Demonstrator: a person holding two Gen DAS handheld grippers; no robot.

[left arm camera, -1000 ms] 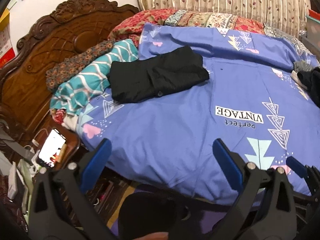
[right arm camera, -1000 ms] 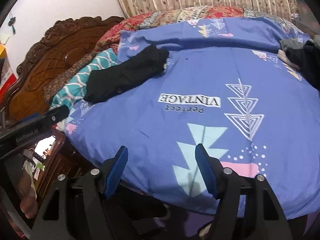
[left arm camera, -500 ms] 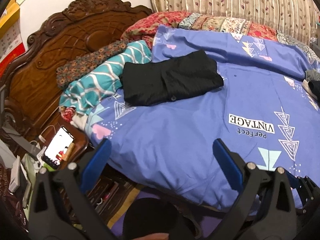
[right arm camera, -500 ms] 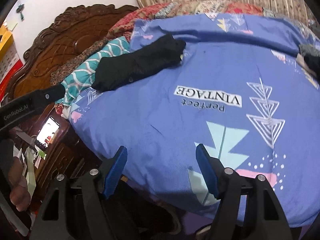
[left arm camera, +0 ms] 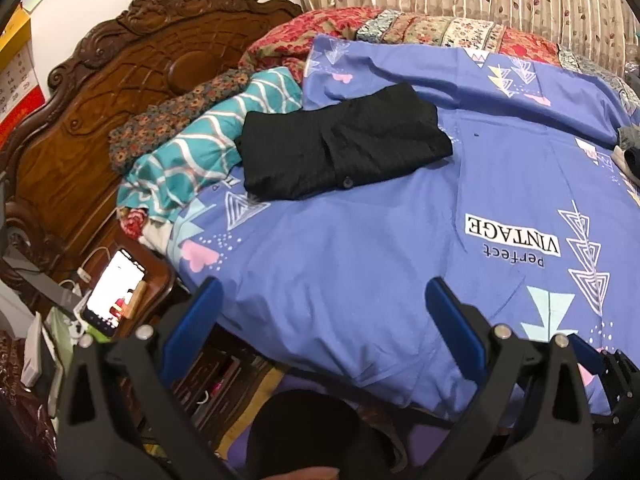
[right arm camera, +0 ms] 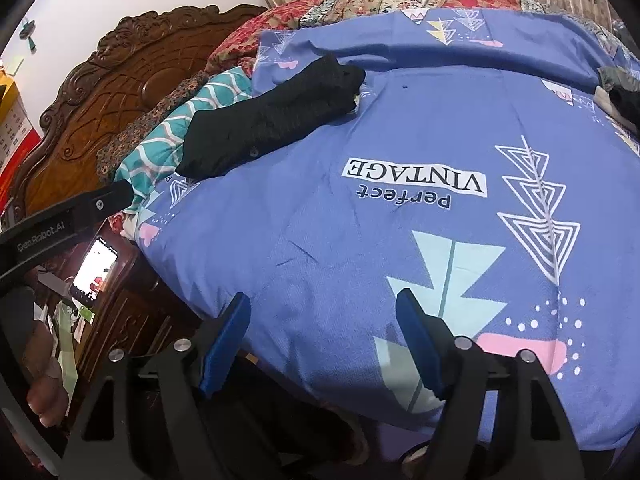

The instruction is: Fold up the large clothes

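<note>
While both tools are hovering over the near edge of the bed, a folded black garment (left arm camera: pixel 344 148) is lying far up on the blue bedsheet (left arm camera: pixel 360 264), its left end resting on a teal wavy-striped cloth (left arm camera: pixel 200 152) beside the carved wooden headboard (left arm camera: pixel 120 92). The left tool (left arm camera: pixel 320 308) is standing spread wide with nothing between its blue pads. The right tool (right arm camera: pixel 324 332) is opening its jaws, and only the sheet's printed surface is showing between them, untouched. "Perfect VINTAGE" lettering (right arm camera: pixel 412 180) is reading upside down in the middle of the sheet, well apart from the black garment. More dark clothing (right arm camera: pixel 624 100) is sitting at the bed's far right edge. A lit phone (left arm camera: pixel 114 298) is lying on the wooden stand below the headboard, left of the bed.
</note>
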